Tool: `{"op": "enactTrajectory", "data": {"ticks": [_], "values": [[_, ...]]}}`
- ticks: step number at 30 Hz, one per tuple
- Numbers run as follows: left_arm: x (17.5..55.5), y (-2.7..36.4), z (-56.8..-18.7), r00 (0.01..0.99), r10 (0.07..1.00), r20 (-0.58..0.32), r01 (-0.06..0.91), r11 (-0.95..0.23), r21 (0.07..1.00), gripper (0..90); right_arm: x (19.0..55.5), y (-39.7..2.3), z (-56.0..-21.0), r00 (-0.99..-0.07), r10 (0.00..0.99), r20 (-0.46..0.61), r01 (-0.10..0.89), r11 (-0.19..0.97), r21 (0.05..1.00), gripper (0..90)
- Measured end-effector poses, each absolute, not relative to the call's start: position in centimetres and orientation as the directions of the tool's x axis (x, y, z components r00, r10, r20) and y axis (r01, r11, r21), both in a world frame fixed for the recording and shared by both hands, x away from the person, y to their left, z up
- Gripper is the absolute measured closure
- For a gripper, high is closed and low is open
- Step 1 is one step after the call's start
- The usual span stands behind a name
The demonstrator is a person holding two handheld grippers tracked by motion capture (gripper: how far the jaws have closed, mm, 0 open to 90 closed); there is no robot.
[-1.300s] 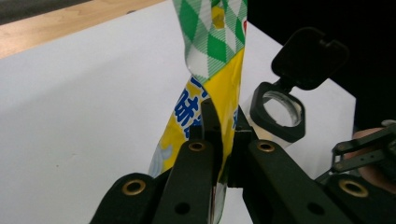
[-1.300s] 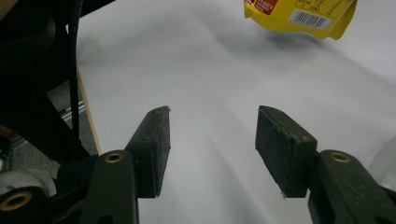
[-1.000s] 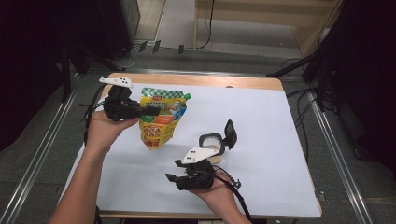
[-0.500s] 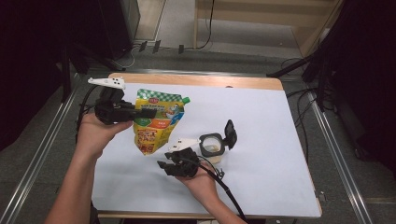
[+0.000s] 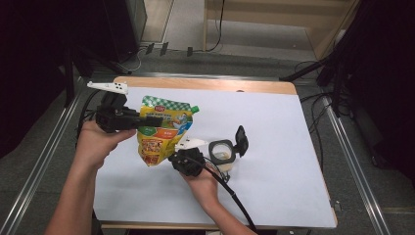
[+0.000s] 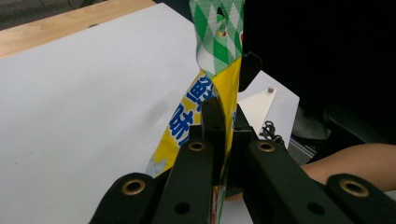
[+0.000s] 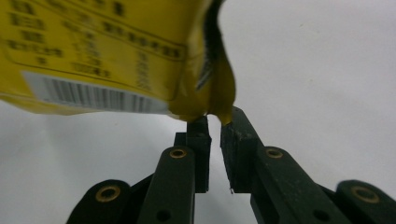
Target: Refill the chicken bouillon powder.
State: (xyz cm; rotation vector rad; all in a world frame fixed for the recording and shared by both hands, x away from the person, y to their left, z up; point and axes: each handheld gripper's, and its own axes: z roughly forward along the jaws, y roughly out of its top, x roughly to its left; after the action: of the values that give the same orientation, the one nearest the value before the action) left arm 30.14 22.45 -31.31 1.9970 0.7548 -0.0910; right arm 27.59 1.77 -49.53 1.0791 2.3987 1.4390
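The left hand-held gripper (image 5: 128, 121) is closed on the upper left edge of the pouch (image 5: 164, 128) and holds it lifted over the tabletop (image 5: 274, 147). In the left gripper view the yellow film (image 6: 205, 100) is pinched flat between the two jaws, with the green checked top of the pouch above them.

The right hand-held gripper (image 5: 180, 157) is at the lower right corner of the pouch, at about 5 o'clock from the pouch's middle. Its jaws have just been closing, and in the right gripper view they stand narrow, with a thin gap between them. The folded bottom corner (image 7: 215, 100) of the pouch sits at the fingertips (image 7: 233, 122); it seems to touch them, but I cannot say that it is truly clamped.

I judge the step in hand to be taking a second grip on the pouch, so that both ends are held. The next move calls for pushing the right jaws a little further onto the corner and closing them fully, because such a shallow hold on smooth film can slip.

At 3 o'clock from the right gripper, near it, stands a small jar (image 5: 222, 152) with its black lid (image 5: 241, 138) flipped open.

The tabletop is white with a wooden edge (image 5: 205, 84) at the far side. Around it the room is dark, with cables on the floor (image 5: 215, 49).
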Motion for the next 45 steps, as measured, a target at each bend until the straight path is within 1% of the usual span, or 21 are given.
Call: {"op": "enactTrajectory", "data": {"ticks": [6,9,12,14,16,17,18,23,27,29,31,32,34,36,37,41,42,45], "values": [[30.0,22.6,-31.0,0.807,0.452,-0.381,0.547,-0.327,0.771,90.0,27.4,2.0,-49.6,-0.737,0.642,0.211,0.485,0.285,0.827,81.0],[30.0,22.6,-31.0,0.804,0.422,-0.418,0.561,-0.308,0.768,90.0,27.2,1.9,-49.5,-0.738,0.643,0.205,0.475,0.278,0.835,78.6],[30.0,22.6,-30.9,0.802,0.415,-0.429,0.566,-0.299,0.769,90.0,27.1,1.9,-49.5,-0.742,0.639,0.201,0.463,0.273,0.843,78.1],[30.0,22.5,-30.9,0.799,0.412,-0.438,0.571,-0.294,0.766,90.0,27.0,2.0,-49.4,-0.748,0.635,0.194,0.451,0.272,0.850,76.7],[30.1,22.6,-31.1,0.788,0.413,-0.456,0.587,-0.284,0.758,90.0,26.9,2.1,-49.3,-0.756,0.624,0.199,0.438,0.256,0.862,72.9],[30.1,22.7,-31.1,0.787,0.413,-0.458,0.589,-0.282,0.757,90.0,26.9,2.2,-49.3,-0.755,0.625,0.197,0.436,0.254,0.863,72.7],[30.1,22.7,-31.1,0.787,0.413,-0.458,0.589,-0.282,0.757,90.0,26.9,2.2,-49.3,-0.755,0.625,0.197,0.436,0.254,0.863,72.7],[30.1,22.7,-31.0,0.787,0.398,-0.471,0.591,-0.269,0.760,90.0,27.0,2.0,-49.8,-0.740,0.640,0.208,0.448,0.239,0.862,79.3],[30.2,22.8,-31.1,0.780,0.382,-0.496,0.604,-0.252,0.756,90.0,27.0,1.9,-49.8,-0.735,0.645,0.208,0.442,0.224,0.868,80.0],[30.2,22.7,-31.2,0.775,0.394,-0.494,0.608,-0.251,0.753,90.0,27.0,1.8,-49.8,-0.734,0.645,0.212,0.438,0.211,0.874,79.8],[30.3,22.7,-31.3,0.772,0.400,-0.494,0.612,-0.253,0.750,90.0,26.7,1.8,-49.6,-0.746,0.634,0.207,0.420,0.205,0.884,77.9],[30.4,22.7,-31.4,0.771,0.401,-0.495,0.612,-0.252,0.749,90.0,26.6,1.8,-49.6,-0.751,0.633,0.189,0.407,0.219,0.887,77.5],[30.3,22.6,-31.4,0.770,0.409,-0.490,0.611,-0.254,0.749,90.0,26.5,1.8,-49.6,-0.759,0.623,0.186,0.403,0.226,0.887,76.9],[30.3,22.5,-31.4,0.771,0.413,-0.485,0.609,-0.259,0.750,90.0,26.2,1.7,-49.5,-0.787,0.594,0.167,0.372,0.241,0.897,69.0],[30.3,22.3,-31.5,0.770,0.423,-0.478,0.609,-0.263,0.749,90.0,26.1,1.7,-49.4,-0.793,0.588,0.160,0.362,0.244,0.900,67.1],[30.2,21.7,-31.5,0.773,0.447,-0.450,0.598,-0.274,0.753,90.0,25.7,1.6,-49.1,-0.804,0.581,0.126,0.345,0.283,0.895,65.3],[30.2,21.7,-31.5,0.773,0.447,-0.450,0.598,-0.274,0.753,90.0,25.7,1.6,-49.1,-0.804,0.581,0.126,0.345,0.283,0.895,65.3],[30.3,20.9,-31.9,0.773,0.444,-0.454,0.601,-0.282,0.747,88.9,25.1,1.4,-48.7,-0.818,0.569,0.086,0.326,0.336,0.884,63.3]]}}
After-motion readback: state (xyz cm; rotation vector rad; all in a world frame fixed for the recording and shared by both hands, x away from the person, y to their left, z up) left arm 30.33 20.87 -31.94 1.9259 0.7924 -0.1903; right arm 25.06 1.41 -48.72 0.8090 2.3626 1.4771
